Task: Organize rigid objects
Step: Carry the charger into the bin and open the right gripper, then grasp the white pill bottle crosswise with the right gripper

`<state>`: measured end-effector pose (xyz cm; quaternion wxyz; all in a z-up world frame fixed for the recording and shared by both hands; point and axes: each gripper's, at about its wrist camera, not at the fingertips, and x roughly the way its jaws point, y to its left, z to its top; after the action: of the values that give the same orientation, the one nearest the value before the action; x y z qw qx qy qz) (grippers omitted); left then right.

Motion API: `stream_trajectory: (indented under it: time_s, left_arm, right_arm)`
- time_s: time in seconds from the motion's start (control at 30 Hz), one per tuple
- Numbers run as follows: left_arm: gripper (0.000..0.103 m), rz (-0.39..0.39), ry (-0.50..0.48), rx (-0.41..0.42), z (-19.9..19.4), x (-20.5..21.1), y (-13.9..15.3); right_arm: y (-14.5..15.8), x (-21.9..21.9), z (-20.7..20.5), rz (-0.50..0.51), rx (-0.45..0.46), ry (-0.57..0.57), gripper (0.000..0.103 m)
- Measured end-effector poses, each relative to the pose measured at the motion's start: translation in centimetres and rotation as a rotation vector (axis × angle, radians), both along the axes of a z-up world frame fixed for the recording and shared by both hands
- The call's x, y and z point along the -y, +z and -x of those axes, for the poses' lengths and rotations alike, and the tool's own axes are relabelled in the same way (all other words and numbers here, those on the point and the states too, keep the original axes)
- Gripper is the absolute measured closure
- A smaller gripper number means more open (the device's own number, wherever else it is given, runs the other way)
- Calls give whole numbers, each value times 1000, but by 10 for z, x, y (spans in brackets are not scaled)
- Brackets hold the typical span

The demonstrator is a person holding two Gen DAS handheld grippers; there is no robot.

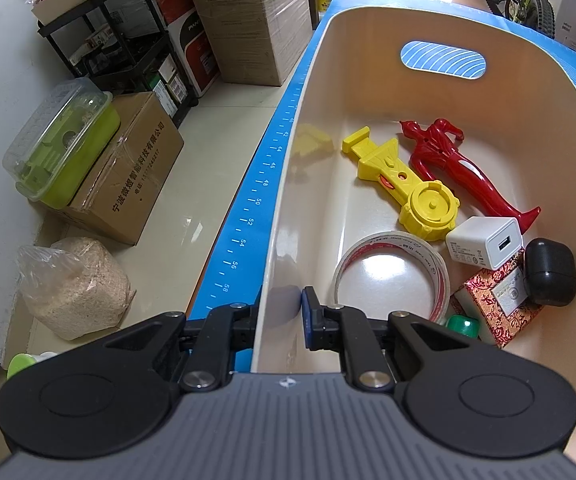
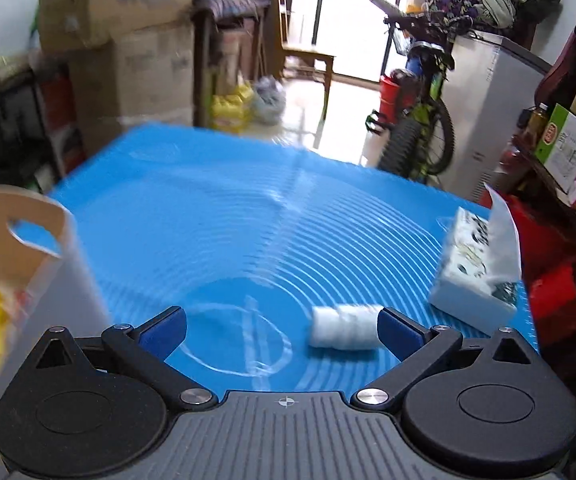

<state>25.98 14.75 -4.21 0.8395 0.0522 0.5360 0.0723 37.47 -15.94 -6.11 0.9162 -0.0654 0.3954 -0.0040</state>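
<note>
My left gripper is shut on the near wall of the cream bin, one finger inside and one outside. In the bin lie a yellow toy, a red figure, a white charger, a tape roll, a black case, a patterned box and a green cap. My right gripper is open and empty above the blue mat. A white roll lies on the mat by its right finger. The bin's end shows at the left.
A tissue box stands on the mat's right edge. Off the table's left side are cardboard boxes, a green container, a bag of grain and a black rack. A bicycle stands beyond the table.
</note>
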Motion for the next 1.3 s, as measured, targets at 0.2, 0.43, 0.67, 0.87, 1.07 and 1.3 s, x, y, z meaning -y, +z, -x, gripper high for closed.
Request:
stream_trajectory:
  time_s: [0.2, 0.43, 0.67, 0.87, 1.07, 1.3]
  left_arm:
    - [85, 3, -5, -2, 1, -2, 0]
    - [85, 6, -8, -4, 0, -1, 0]
    - [85, -13, -12, -6, -2, 1, -1]
    - [85, -20, -14, -6, -2, 2, -1]
    - [85, -18, -12, -7, -2, 3, -1]
    - [85, -10, -7, -6, -1, 2, 0]
  right_arm:
    - [-36, 14, -17, 72, -63, -20, 2]
    - [-60, 41, -33, 9, -63, -114, 2]
    - [-68, 48, -35, -24, 8, -153, 3]
    - [-66, 41, -27, -52, 41, -117, 39]
    - [-54, 36, -13, -49, 44, -118, 39]
    - [-19, 17, 26, -35, 116, -90, 39]
